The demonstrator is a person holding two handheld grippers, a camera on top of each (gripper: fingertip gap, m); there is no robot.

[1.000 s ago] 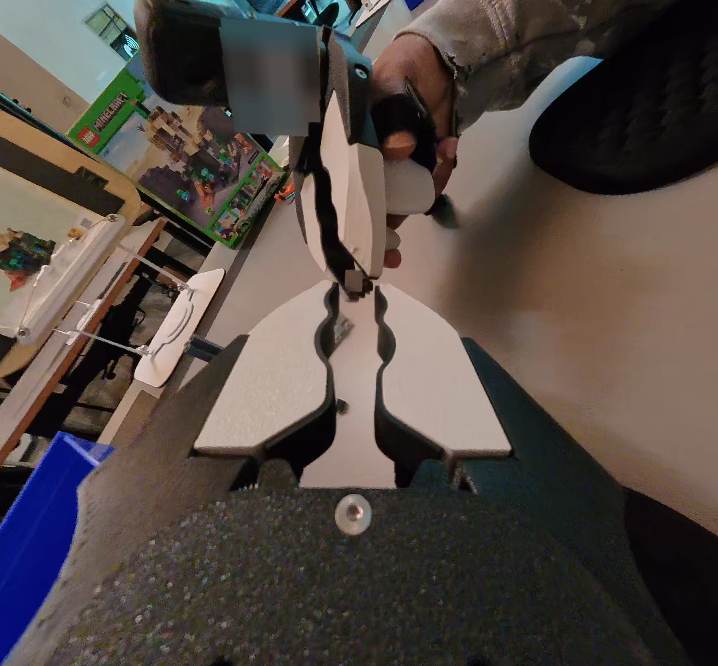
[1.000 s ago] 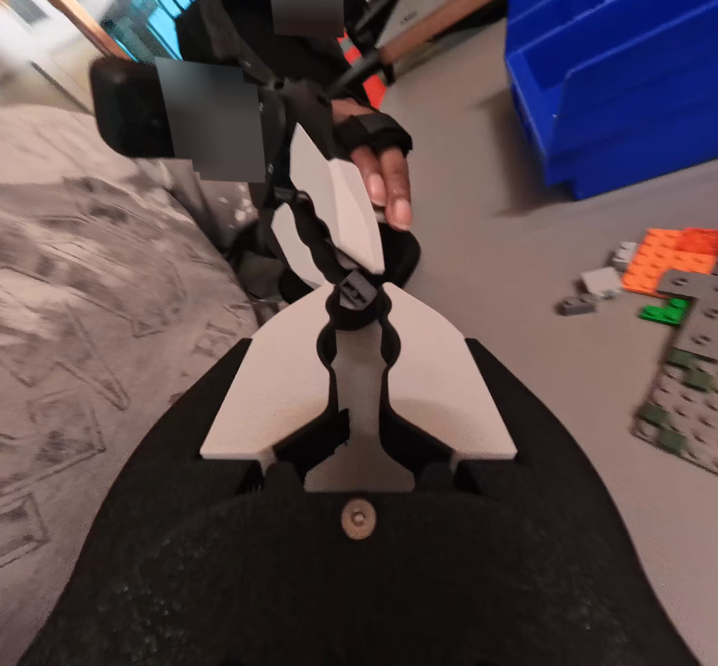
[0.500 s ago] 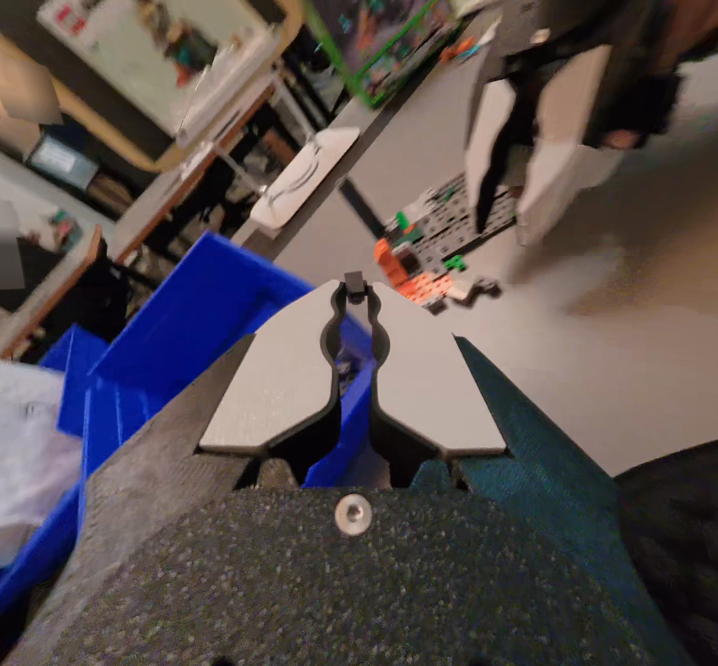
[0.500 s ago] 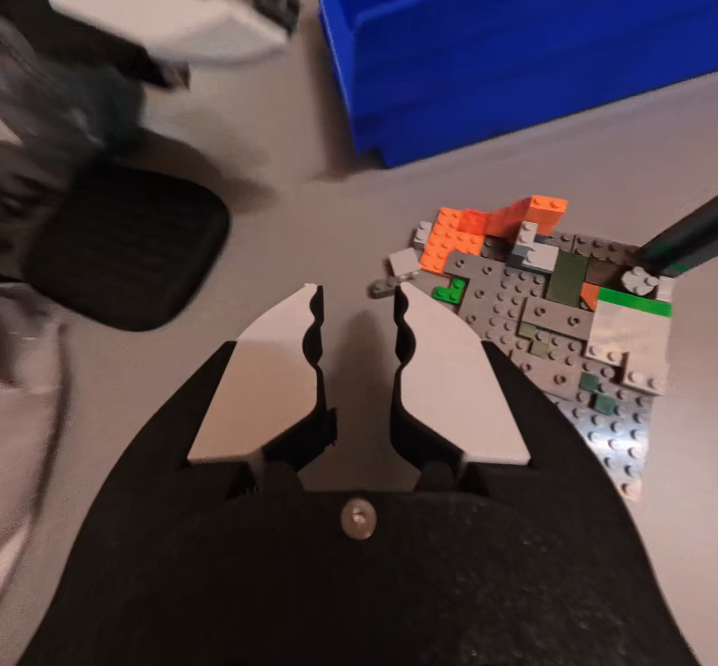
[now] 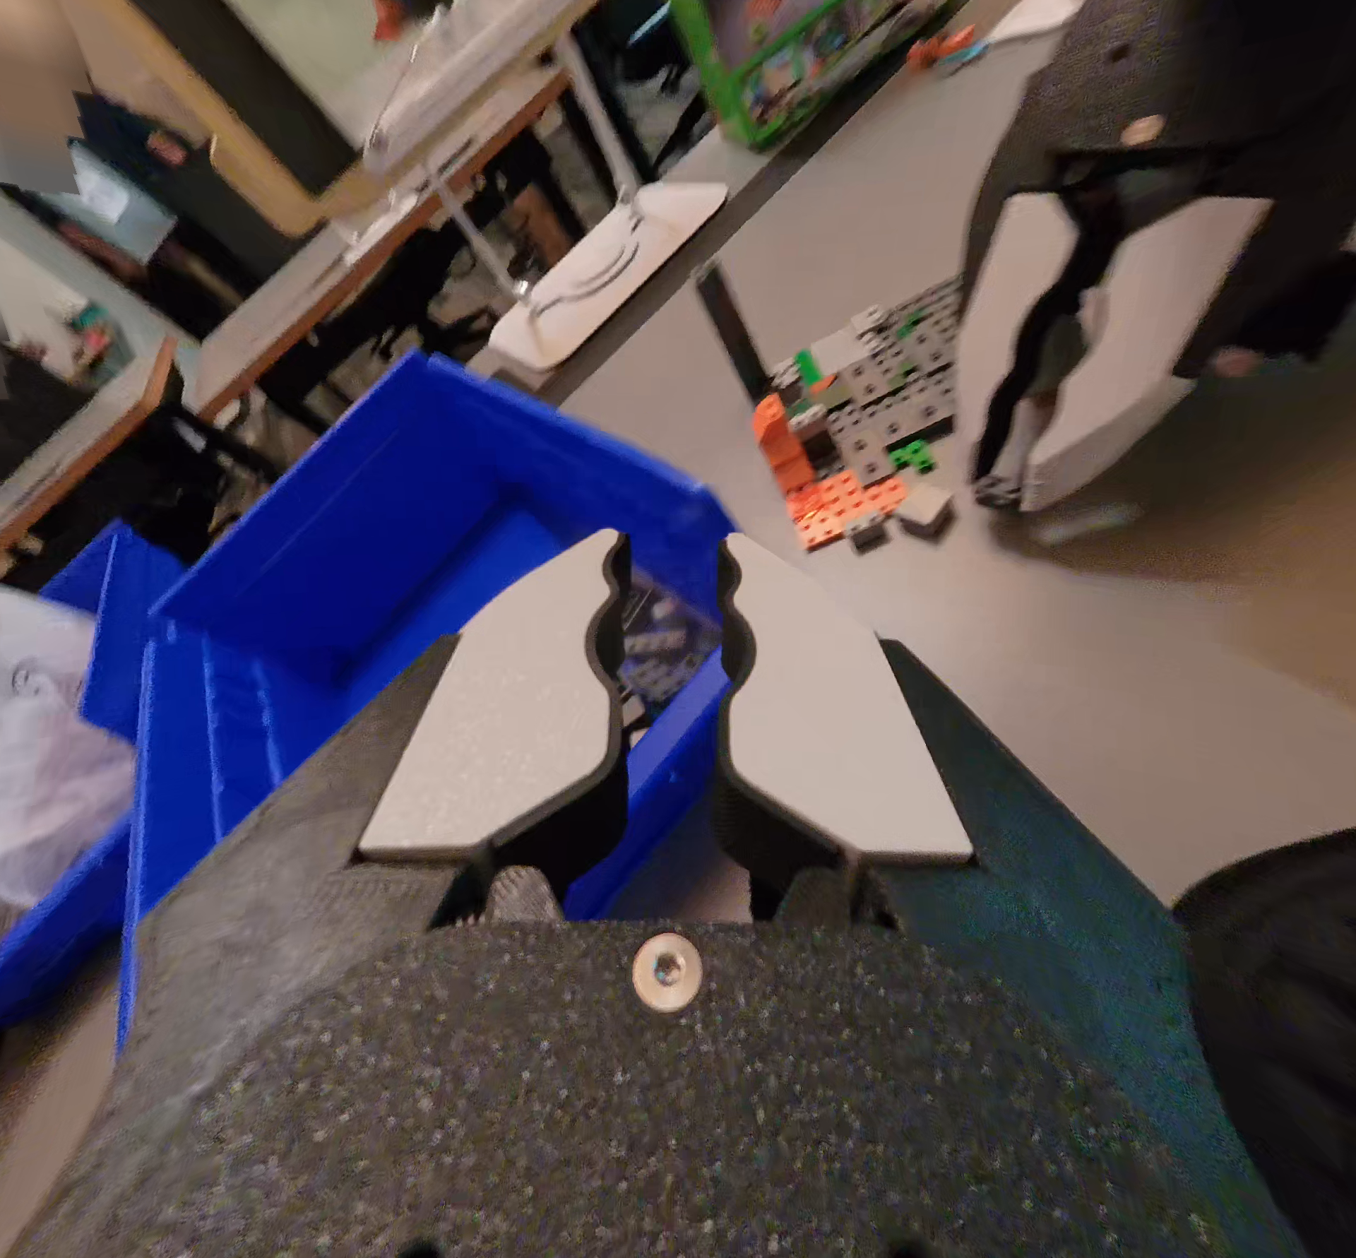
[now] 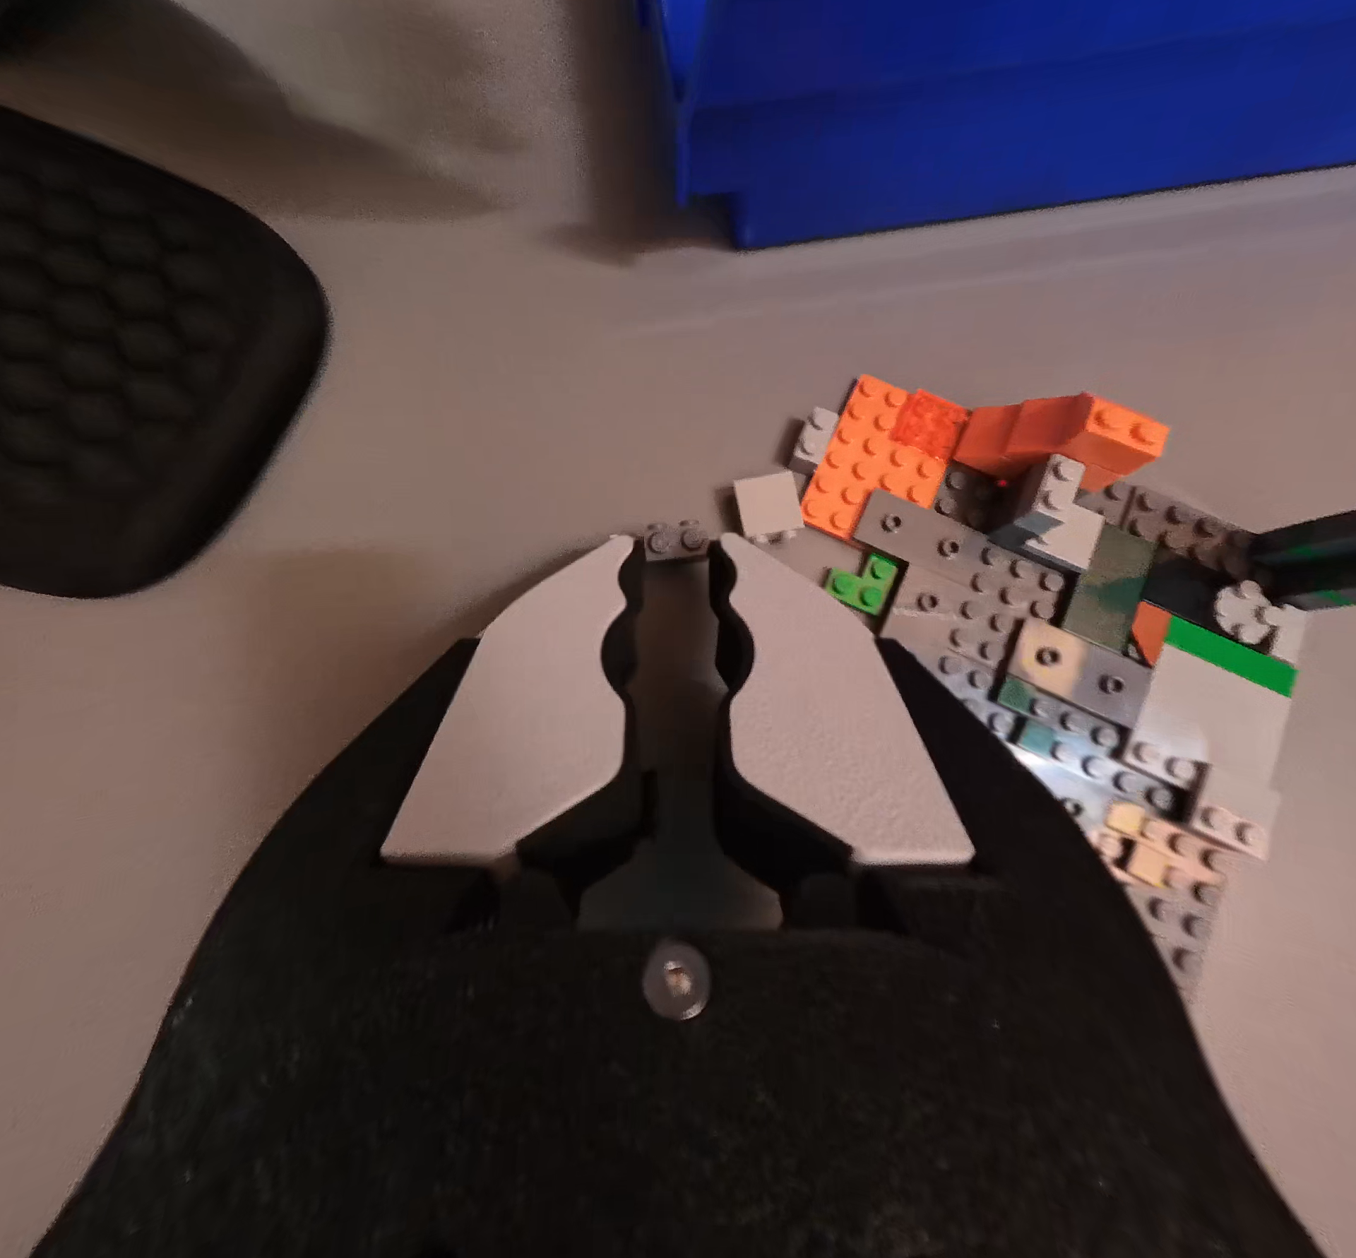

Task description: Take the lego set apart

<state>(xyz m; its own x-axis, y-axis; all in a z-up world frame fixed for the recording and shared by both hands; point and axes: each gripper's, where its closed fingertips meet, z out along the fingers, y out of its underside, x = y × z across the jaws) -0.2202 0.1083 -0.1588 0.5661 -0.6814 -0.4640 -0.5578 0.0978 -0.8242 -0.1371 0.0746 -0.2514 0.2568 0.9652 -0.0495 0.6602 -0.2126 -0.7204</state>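
Right wrist view looks down on the right gripper point(image 6: 671, 547), its two pale grey fingers standing apart with nothing clamped between them. A small dark grey two-stud brick point(image 6: 676, 542) lies on the pale grey tabletop point(image 6: 477, 415) right at the fingertips, in line with the gap; whether the tips touch it I cannot tell. Just beyond the right-hand fingertip sits a loose light grey tile point(image 6: 767, 505), and past that, to the right of the gripper, spreads the partly built lego set point(image 6: 1027, 606): a grey studded baseplate with orange plates and bricks at its far edge and small bright green pieces. Part of the baseplate is hidden under the gripper's black body. A blue plastic bin point(image 6: 990, 85) stands ahead and to the right, and a black honeycomb-textured pad point(image 6: 125, 357) lies off to the left.

From the left wrist view, the left gripper point(image 5: 671, 547) hangs over the near corner of the blue plastic bin point(image 5: 411, 511), fingers apart and empty. The lego set point(image 5: 873, 415) lies well ahead and to its right on the tabletop point(image 5: 1101, 672), with the right gripper point(image 5: 1009, 489) lowered just beside the set's loose grey pieces. A green-edged cardboard box point(image 5: 792, 4) stands farther back.
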